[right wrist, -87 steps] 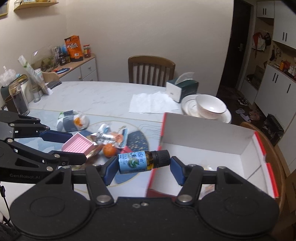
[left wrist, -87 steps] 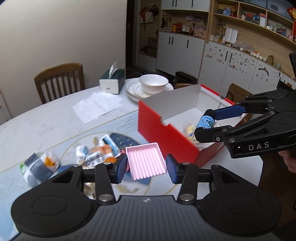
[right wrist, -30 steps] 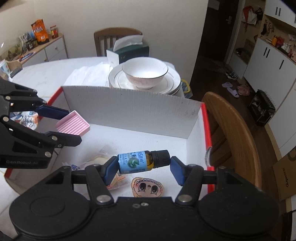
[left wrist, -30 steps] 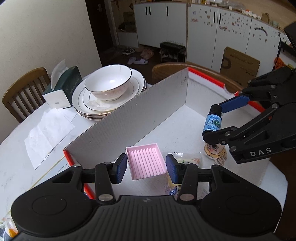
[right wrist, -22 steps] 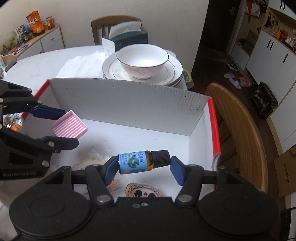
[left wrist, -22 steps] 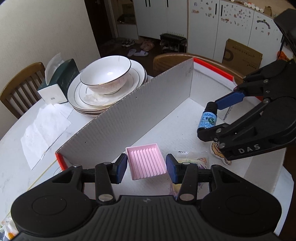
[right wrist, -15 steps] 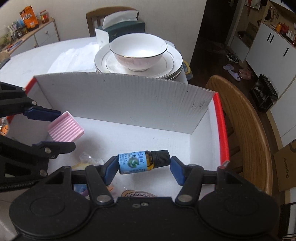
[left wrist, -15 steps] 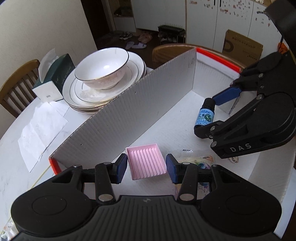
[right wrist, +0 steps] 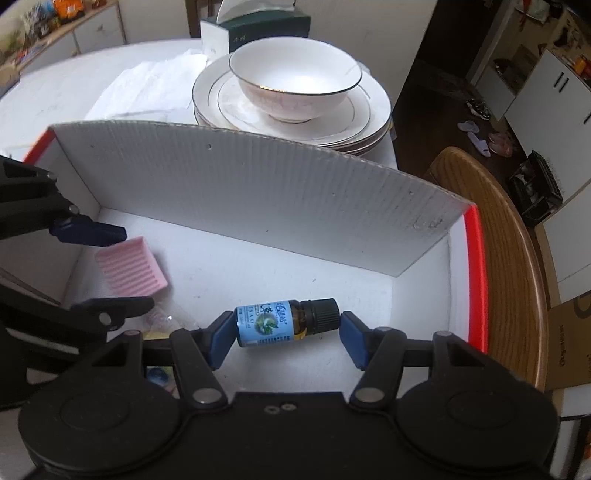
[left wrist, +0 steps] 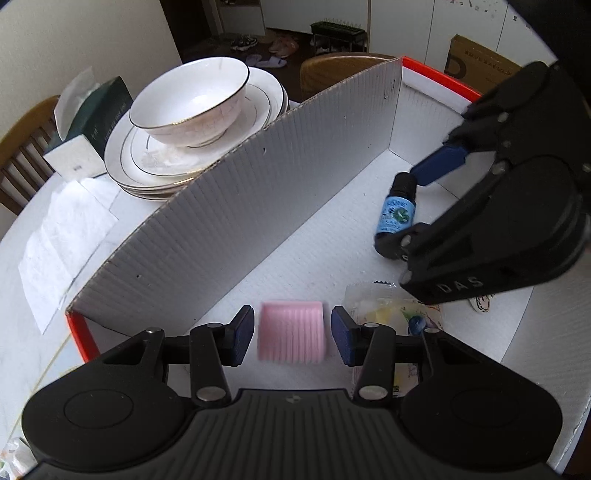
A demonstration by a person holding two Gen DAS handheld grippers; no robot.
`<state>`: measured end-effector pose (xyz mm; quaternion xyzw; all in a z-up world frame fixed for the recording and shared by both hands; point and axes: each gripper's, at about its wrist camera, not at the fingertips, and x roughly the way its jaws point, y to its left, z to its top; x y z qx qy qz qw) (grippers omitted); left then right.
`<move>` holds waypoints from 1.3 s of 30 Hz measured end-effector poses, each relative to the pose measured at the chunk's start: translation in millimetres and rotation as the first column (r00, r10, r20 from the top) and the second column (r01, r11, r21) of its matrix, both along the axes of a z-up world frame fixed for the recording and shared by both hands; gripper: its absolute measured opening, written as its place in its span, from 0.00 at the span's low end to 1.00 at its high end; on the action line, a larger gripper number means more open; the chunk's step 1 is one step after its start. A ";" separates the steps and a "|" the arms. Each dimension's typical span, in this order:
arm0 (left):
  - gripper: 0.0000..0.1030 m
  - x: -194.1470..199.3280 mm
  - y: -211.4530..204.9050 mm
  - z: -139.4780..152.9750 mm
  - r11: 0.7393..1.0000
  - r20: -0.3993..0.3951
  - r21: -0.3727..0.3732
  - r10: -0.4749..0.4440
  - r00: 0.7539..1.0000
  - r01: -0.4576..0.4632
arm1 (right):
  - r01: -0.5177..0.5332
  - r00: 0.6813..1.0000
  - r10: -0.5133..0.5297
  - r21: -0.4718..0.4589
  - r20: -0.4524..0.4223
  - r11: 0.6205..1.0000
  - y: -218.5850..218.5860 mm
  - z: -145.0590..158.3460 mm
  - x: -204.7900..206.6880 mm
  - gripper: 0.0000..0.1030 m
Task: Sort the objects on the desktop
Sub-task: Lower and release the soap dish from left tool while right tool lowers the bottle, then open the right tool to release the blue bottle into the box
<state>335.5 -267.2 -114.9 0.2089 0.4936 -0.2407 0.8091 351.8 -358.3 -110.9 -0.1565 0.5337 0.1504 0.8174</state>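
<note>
White bowl point(right wrist: 295, 83) on stacked plates point(right wrist: 369, 122), tissue box point(right wrist: 255, 27) behind, wooden chair point(right wrist: 517, 277) beside

I am seeing soft, even daylight filling both views, with the box point(left wrist: 280, 206) floor glowing white and nearly washing out. The pink tray point(left wrist: 291, 332) is smearing with motion blur in the left wrist view, while the bottle point(right wrist: 286, 323) label is reading sharp in the right. Fisheye bending is curving the box wall, and the frame corners are falling into dark vignette.
</note>
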 end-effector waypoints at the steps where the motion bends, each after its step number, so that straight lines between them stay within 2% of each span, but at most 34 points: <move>1: 0.44 0.5 -0.3 -0.5 1.000 -0.009 0.001 -0.001 1.000 0.001 | -0.006 1.000 0.006 -0.002 -0.006 1.000 0.8 -0.9 2.0 0.58; 9: 0.44 1.4 2.1 -1.8 1.000 -0.044 -0.016 0.002 0.999 -0.003 | -0.029 0.999 0.028 -0.029 -0.045 0.999 5.9 -15.2 6.2 0.58; 18: 0.44 2.4 6.9 2.5 0.999 -0.030 -0.050 0.018 0.999 -0.020 | -0.037 0.998 0.036 -0.022 -0.052 0.999 4.9 -17.3 7.7 0.60; 32: 0.44 -9.3 18.5 26.3 0.991 0.020 -0.128 0.047 0.999 -0.044 | -0.060 0.998 0.062 0.073 -0.025 0.996 -4.8 10.4 -19.3 0.64; 39: 0.44 -25.6 25.9 47.8 0.982 0.068 -0.179 0.075 0.995 -0.062 | -0.045 0.998 0.040 0.143 0.040 0.989 -16.3 38.4 -33.4 0.65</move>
